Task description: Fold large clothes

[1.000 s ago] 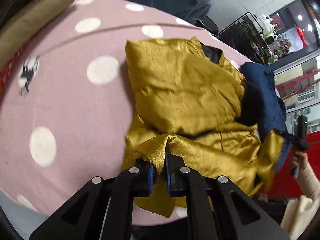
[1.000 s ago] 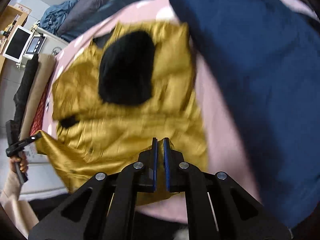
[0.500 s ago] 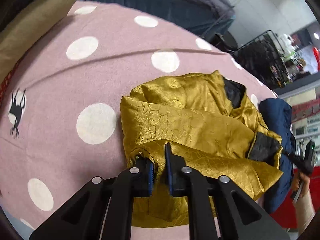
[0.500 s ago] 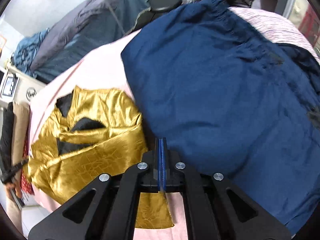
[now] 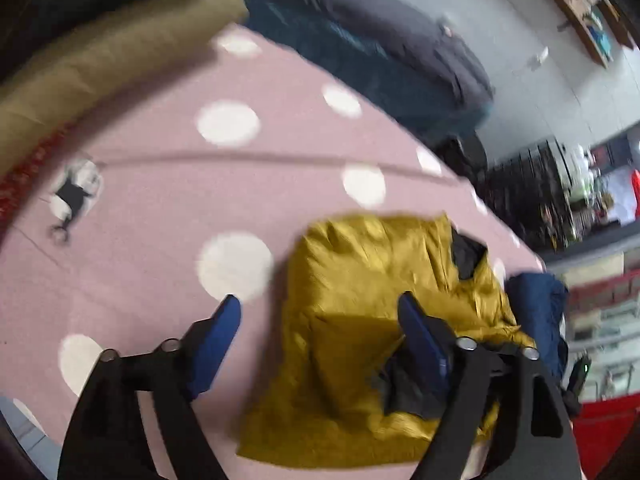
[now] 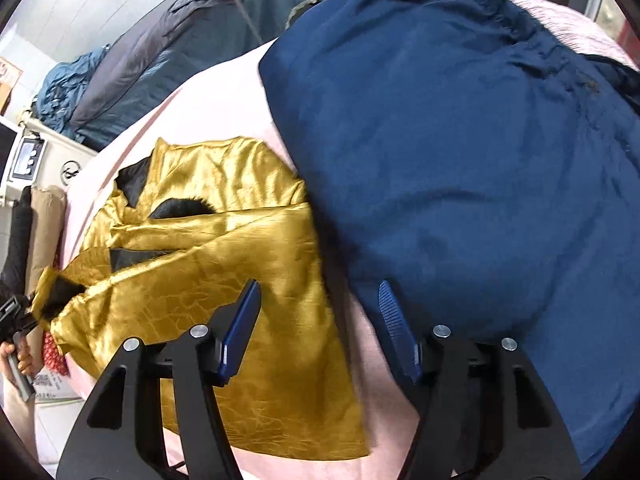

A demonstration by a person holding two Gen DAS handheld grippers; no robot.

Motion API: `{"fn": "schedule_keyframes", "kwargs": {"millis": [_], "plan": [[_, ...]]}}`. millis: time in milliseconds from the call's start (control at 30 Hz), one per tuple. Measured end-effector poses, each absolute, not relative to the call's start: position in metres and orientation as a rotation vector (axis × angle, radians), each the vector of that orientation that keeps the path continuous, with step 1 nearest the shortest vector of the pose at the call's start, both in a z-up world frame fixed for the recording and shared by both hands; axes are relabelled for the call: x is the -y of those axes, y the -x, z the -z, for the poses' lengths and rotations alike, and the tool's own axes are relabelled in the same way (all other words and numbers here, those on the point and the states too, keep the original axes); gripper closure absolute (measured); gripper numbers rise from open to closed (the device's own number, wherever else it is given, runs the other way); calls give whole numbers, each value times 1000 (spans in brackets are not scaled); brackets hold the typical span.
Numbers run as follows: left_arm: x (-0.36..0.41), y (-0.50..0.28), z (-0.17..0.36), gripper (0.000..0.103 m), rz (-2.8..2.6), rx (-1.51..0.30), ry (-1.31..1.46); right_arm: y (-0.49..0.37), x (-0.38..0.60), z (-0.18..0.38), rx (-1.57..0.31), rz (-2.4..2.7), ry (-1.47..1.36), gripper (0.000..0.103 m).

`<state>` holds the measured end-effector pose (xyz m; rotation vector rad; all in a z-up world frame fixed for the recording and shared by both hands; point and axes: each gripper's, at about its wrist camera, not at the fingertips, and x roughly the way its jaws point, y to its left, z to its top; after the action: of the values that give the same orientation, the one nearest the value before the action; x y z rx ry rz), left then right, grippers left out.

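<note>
A shiny gold garment (image 5: 360, 320) with black lining lies folded over on the pink polka-dot bedspread (image 5: 160, 200). My left gripper (image 5: 318, 302) hovers above its left half, jaws opening wide, with cloth beneath them and nothing pressed between the pads. In the right wrist view the gold garment (image 6: 208, 292) lies left of a large dark blue garment (image 6: 460, 160). My right gripper (image 6: 318, 286) is opening over the gold garment's right edge and the pink bedspread (image 6: 352, 360), gripping nothing. The far left corner of the gold cloth sits close by the left gripper in a hand (image 6: 16, 320).
A tan rolled bolster (image 5: 100, 64) borders the bed at upper left. A grey and blue duvet (image 5: 380, 40) is heaped along the far edge. The blue garment (image 5: 536, 304) lies right of the gold one. A black rack (image 5: 520, 184) stands beyond the bed, and a white appliance (image 6: 28, 160) is at left.
Both grippers were shut on the gold garment's hem and carried it forward over itself. Now both stand open and the cloth lies folded on the bed.
</note>
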<state>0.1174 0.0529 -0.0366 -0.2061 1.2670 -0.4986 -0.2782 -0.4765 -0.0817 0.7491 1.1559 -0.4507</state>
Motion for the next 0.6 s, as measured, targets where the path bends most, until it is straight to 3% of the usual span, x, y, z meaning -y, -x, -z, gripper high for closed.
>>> {"fn": "schedule_keyframes", "kwargs": {"millis": [100, 267, 467, 533, 567, 600], "plan": [[-68, -122, 38, 24, 498, -1289, 262, 271, 471, 92, -1185, 417, -747, 41], [-47, -101, 56, 24, 552, -1327, 31, 270, 469, 117, -1233, 406, -768, 41], [-20, -79, 91, 24, 586, -1383, -12, 267, 469, 128, -1230, 411, -770, 40], [-13, -76, 95, 35, 589, -1379, -25, 265, 466, 128, -1237, 411, -760, 41], [-10, -75, 94, 46, 600, -1374, -28, 265, 466, 127, -1238, 414, -755, 55], [-6, -73, 91, 51, 616, -1369, -41, 264, 464, 126, -1235, 407, -759, 77]]}}
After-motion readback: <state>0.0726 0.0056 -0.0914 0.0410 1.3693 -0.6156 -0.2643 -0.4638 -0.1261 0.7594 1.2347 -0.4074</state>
